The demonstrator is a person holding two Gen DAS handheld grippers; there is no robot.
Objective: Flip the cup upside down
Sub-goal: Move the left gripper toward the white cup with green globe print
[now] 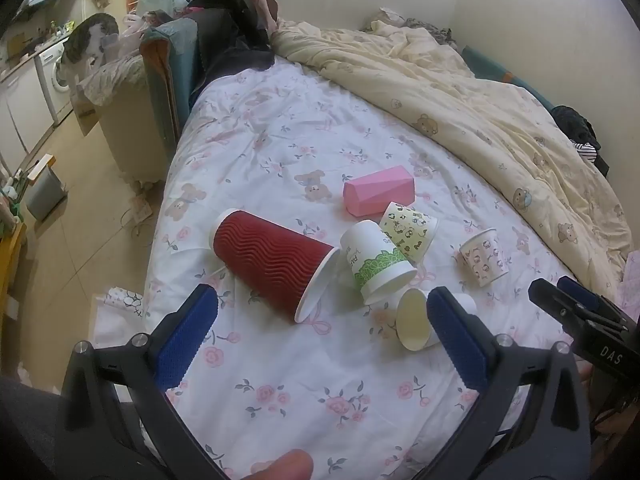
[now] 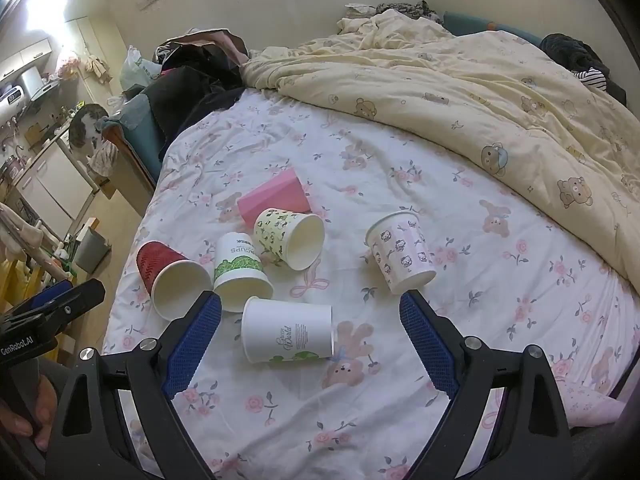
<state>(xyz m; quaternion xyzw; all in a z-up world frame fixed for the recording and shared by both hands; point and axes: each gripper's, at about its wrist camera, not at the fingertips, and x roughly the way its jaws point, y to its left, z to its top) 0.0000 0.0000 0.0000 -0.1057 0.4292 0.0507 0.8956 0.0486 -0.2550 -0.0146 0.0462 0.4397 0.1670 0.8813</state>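
Several paper cups lie on their sides on the floral bed sheet. A red ribbed cup, a white cup with a green band, a yellow patterned cup, a pink faceted cup, a kitten-print cup and a plain white cup. My left gripper is open, just short of the red and white cups. My right gripper is open around the plain white cup, not touching it.
A cream bear-print quilt is bunched along the far and right side of the bed. The bed's left edge drops to the floor. Dark clothes are piled at the bed's far corner. The right gripper's tip shows in the left wrist view.
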